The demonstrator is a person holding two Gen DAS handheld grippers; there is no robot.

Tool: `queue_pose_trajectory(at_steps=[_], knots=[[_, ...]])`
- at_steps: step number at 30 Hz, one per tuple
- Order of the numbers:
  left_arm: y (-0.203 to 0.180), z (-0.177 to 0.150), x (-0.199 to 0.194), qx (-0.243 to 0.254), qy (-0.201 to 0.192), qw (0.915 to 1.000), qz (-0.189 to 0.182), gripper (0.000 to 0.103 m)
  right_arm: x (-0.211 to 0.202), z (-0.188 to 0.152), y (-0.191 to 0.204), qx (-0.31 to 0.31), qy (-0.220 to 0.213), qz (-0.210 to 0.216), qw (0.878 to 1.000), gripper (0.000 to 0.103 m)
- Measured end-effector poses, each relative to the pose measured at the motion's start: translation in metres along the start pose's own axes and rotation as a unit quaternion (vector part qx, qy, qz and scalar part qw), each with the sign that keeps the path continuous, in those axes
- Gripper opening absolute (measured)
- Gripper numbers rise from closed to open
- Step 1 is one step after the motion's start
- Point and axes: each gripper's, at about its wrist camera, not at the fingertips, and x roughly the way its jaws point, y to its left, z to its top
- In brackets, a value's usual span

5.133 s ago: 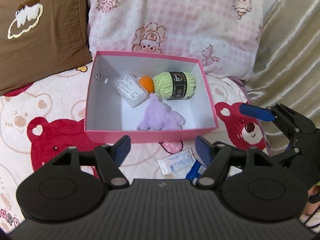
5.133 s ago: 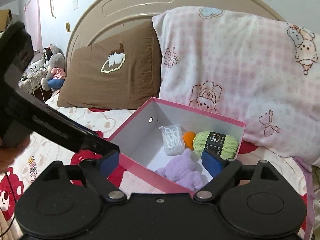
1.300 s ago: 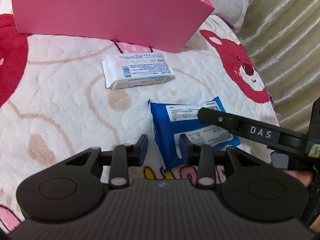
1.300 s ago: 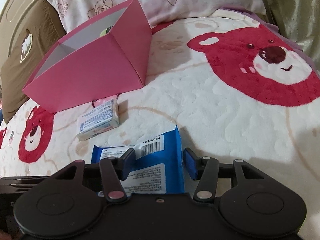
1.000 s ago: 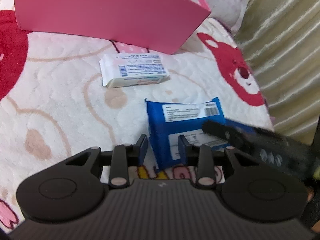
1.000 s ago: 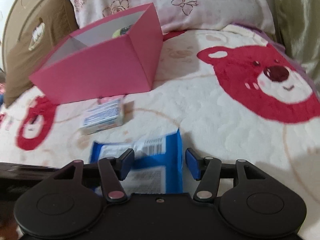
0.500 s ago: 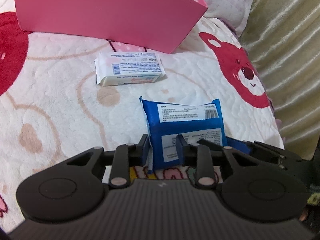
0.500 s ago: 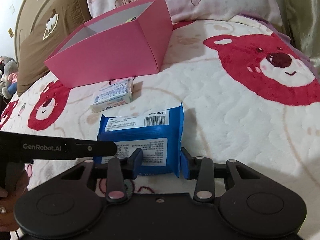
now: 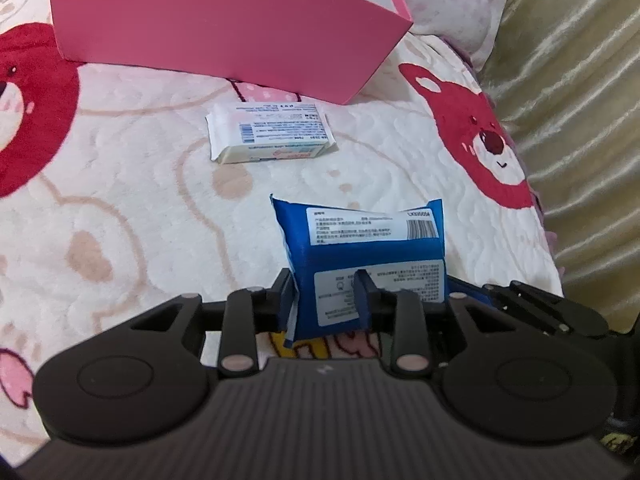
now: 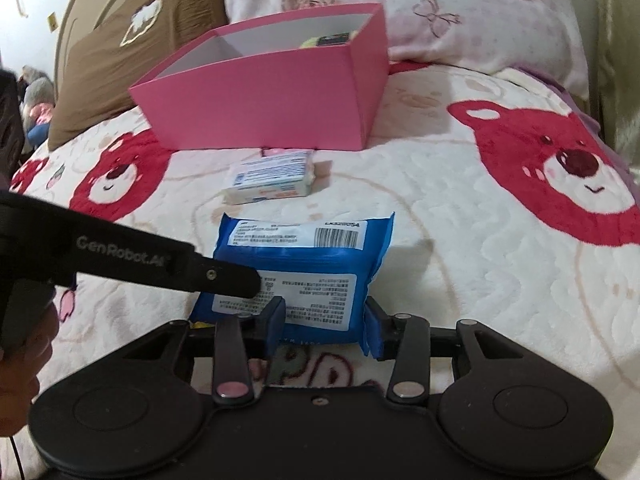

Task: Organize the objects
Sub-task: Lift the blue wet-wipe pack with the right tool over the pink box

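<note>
Blue packet (image 9: pixel 360 248) is sitting on the bed (image 9: pixel 120 200), and I am gripping it with both tongs: left tongs (image 9: pixel 326 298) clenched on it, right tongs (image 10: pixel 324 326) easing slightly open while touching. Next I am lifting it toward the pink box (image 9: pixel 224 28).

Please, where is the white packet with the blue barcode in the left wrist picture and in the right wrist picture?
Left wrist: the white packet lies upper centre, on the blanket just below the pink box.
Right wrist: the white packet lies centre, slightly left, between the pink box and the blue packet.
Shared landmark: the pink box, right behind the white packet in both views.
</note>
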Motion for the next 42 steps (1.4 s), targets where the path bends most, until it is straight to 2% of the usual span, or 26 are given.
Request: queue_pose_trajectory(at_steps=[5, 7, 18, 33, 42], knots=[[0.007, 0.009, -0.022, 0.008, 0.003, 0.9999, -0.006, 0.031, -0.011, 0.005, 0.017, -0.013, -0.005, 0.007, 1.0, 0.05], [0.008, 0.01, -0.031, 0.008, 0.002, 1.0, -0.005, 0.031, -0.015, 0.008, 0.024, -0.02, -0.009, 0.011, 1.0, 0.054], [0.004, 0.012, -0.085, 0.022, -0.011, 0.9994, 0.026, 0.034, -0.039, 0.027, 0.068, -0.046, -0.016, 0.014, 0.999, 0.067], [-0.006, 0.022, -0.151, 0.045, -0.062, 0.9966, 0.029, 0.037, -0.077, 0.053, 0.108, -0.07, -0.048, 0.022, 0.996, 0.082], [0.0, 0.041, -0.166, 0.033, -0.098, 0.9943, 0.026, 0.039, -0.078, 0.077, 0.113, -0.087, -0.058, 0.034, 0.994, 0.083]])
